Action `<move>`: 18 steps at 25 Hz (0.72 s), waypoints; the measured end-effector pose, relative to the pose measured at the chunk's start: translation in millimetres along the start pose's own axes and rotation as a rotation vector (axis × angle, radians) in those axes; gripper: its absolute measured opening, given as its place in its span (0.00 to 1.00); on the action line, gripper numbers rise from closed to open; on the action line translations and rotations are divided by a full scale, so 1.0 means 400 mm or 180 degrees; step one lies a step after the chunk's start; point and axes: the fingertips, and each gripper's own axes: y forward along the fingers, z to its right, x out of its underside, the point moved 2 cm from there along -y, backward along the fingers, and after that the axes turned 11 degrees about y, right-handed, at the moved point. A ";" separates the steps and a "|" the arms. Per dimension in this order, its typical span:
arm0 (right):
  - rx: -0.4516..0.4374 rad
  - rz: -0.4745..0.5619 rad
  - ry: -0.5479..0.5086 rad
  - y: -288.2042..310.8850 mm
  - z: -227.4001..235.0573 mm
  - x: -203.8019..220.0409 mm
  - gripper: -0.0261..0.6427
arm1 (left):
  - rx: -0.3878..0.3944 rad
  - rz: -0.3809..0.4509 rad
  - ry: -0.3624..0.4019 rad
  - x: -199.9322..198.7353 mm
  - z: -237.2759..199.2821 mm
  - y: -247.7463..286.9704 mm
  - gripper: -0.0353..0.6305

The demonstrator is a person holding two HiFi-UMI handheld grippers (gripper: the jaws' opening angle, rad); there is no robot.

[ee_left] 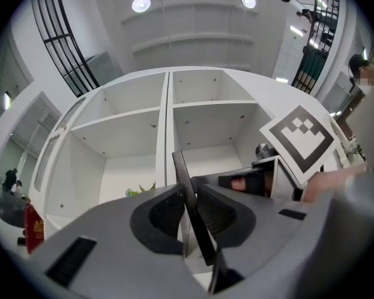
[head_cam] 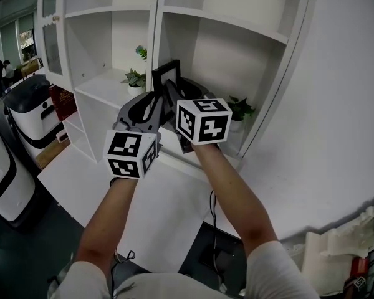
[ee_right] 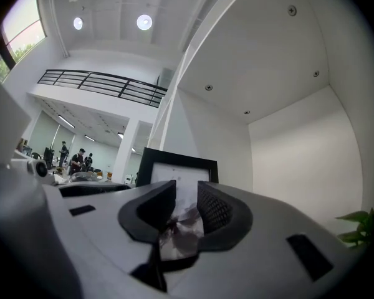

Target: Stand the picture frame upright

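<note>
A black picture frame [head_cam: 165, 72] stands upright in the right-hand cell of a white shelf unit [head_cam: 106, 87]. My left gripper [head_cam: 154, 102] meets it from the left. In the left gripper view the frame [ee_left: 182, 174] runs edge-on between the pads, and that gripper [ee_left: 188, 197] is shut on it. My right gripper [head_cam: 178, 96] is at the frame's front. In the right gripper view the frame [ee_right: 177, 161] faces the camera. Its lower part sits between the narrow jaws of that gripper [ee_right: 186, 190], which hide its bottom edge.
Small potted plants stand on the shelf: one [head_cam: 134, 78] left of the frame, one [head_cam: 240, 108] at the right. The cell's side wall and ceiling close in around the frame. White and black bins [head_cam: 30, 112] stand on the floor at left. People are far off.
</note>
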 end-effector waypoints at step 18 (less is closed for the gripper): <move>0.0093 0.0290 0.0014 -0.056 0.018 -0.024 0.15 | -0.0059 0.0080 -0.0050 0.014 -0.007 -0.042 0.16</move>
